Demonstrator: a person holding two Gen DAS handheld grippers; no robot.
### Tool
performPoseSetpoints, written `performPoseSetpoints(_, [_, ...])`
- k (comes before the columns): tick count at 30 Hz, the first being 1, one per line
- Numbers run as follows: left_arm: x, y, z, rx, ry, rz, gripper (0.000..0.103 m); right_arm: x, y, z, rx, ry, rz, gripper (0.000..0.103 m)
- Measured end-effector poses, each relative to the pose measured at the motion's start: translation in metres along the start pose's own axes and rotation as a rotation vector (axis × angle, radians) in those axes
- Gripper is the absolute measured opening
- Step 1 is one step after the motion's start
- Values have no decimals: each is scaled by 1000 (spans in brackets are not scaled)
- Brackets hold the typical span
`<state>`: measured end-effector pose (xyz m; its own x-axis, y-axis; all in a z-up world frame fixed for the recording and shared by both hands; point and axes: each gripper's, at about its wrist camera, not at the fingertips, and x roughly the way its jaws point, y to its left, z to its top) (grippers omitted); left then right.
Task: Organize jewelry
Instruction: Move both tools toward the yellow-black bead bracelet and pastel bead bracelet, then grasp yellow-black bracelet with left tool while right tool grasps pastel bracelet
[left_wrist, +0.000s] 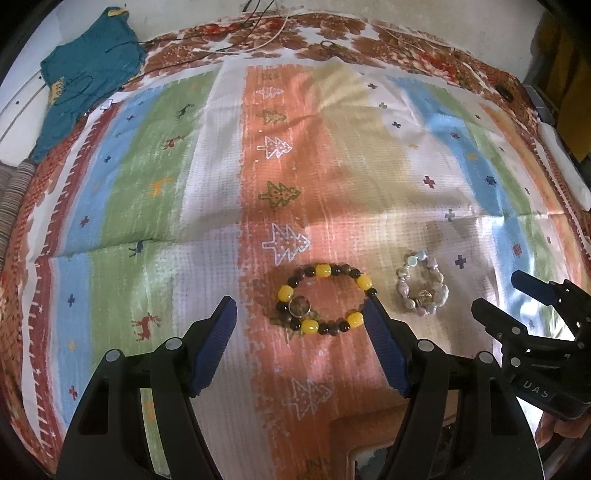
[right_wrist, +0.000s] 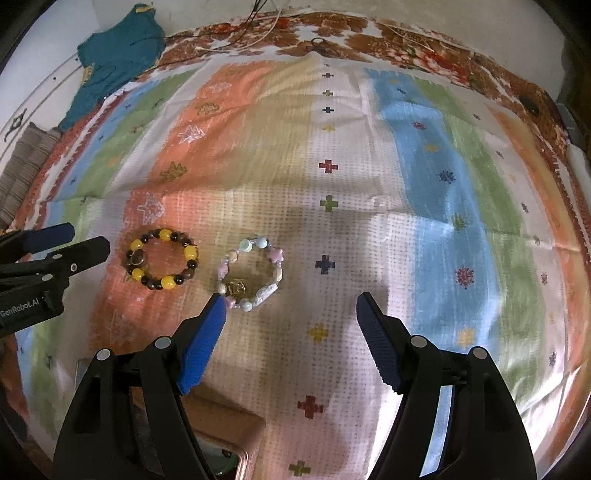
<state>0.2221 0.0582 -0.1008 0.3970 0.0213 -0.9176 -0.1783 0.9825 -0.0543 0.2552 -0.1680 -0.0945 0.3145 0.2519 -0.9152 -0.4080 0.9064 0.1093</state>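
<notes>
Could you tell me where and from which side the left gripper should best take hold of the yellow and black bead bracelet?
The yellow and black bracelet lies flat as an open ring on the cloth. Probably best: come from above with the open left gripper and pinch one strand, one finger inside the ring, on the side away from the round charm and the pastel bracelet.

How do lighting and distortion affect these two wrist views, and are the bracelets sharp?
Left wrist: strong fisheye bowing, sunlit patches and gripper shadows on the striped cloth; yellow-and-dark bracelet fairly sharp, far cloth soft. Right wrist: same bowing, a broad shadow mid-cloth; pastel bracelet readable but slightly soft.
</notes>
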Motion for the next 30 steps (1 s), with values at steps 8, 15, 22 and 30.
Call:
performPoseSetpoints(8, [16, 1, 8, 13, 12, 9, 71, 15, -2, 7, 9, 19, -20, 73])
performPoseSetpoints(15, [36, 1, 10, 30, 60, 15, 69, 31, -2, 9, -2, 47, -40, 73])
performPoseSetpoints(22, [51, 3, 10, 40, 90, 16, 69, 41, 1, 18, -10, 53, -43, 73])
performPoseSetpoints(30, [69, 6, 14, 53, 117, 34, 67, 58, 0, 22, -19, 78, -59, 73])
